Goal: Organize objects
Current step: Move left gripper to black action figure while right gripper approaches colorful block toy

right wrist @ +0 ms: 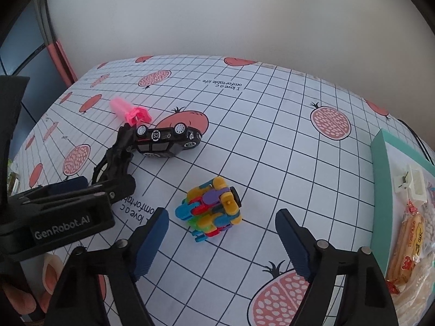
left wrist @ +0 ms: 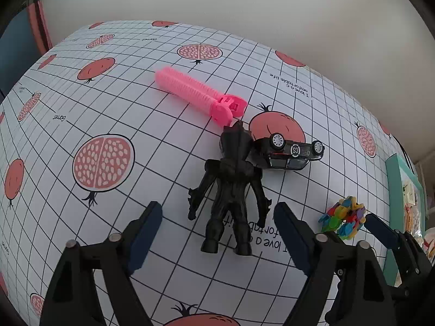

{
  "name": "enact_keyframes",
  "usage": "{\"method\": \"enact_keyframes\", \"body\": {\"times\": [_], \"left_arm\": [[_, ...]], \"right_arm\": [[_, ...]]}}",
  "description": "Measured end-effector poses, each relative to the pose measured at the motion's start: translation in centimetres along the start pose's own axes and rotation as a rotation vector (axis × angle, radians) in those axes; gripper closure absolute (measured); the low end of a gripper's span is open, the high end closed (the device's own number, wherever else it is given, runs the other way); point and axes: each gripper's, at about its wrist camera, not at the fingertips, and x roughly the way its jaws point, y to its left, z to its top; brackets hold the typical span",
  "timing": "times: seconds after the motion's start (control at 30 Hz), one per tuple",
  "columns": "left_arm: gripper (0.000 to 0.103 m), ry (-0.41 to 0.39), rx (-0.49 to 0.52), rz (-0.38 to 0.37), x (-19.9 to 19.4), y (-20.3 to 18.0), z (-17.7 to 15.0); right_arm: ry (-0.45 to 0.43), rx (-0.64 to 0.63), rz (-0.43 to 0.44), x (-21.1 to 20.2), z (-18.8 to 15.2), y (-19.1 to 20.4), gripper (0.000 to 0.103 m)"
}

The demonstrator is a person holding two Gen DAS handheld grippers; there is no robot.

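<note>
A tabletop [right wrist: 272,141] fills both views, covered by a white cloth [left wrist: 114,114] with a black grid, pink pomegranates whole and halved, and small printed lettering. A plain pale wall [right wrist: 231,13] rises behind its far edge. At the far left stand a dark blue panel [right wrist: 30,62] and a pink upright strip [right wrist: 64,57] beside it. At the right edge of the tabletop lies a teal tray [right wrist: 379,179]; in it are a white plastic piece [right wrist: 410,183] and a wrapped snack pack [right wrist: 410,244] with red print.
</note>
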Motion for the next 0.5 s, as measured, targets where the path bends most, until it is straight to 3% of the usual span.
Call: {"method": "enact_keyframes", "body": {"times": [0.23, 0.37, 0.5], "left_arm": [[0.041, -0.004, 0.007, -0.007, -0.23, -0.18, 0.04], [0.042, -0.003, 0.010, -0.012, -0.34, -0.34, -0.05], [0.043, 0.001, 0.008, -0.012, -0.30, -0.24, 0.02]], "right_arm": [[-0.004, 0.006, 0.006, -0.18, 0.17, -0.11, 0.036], [-0.002, 0.010, 0.011, -0.26, 0.23, -0.12, 0.051], [0.001, 0.009, 0.016, -0.25, 0.25, -0.02, 0.055]]}}
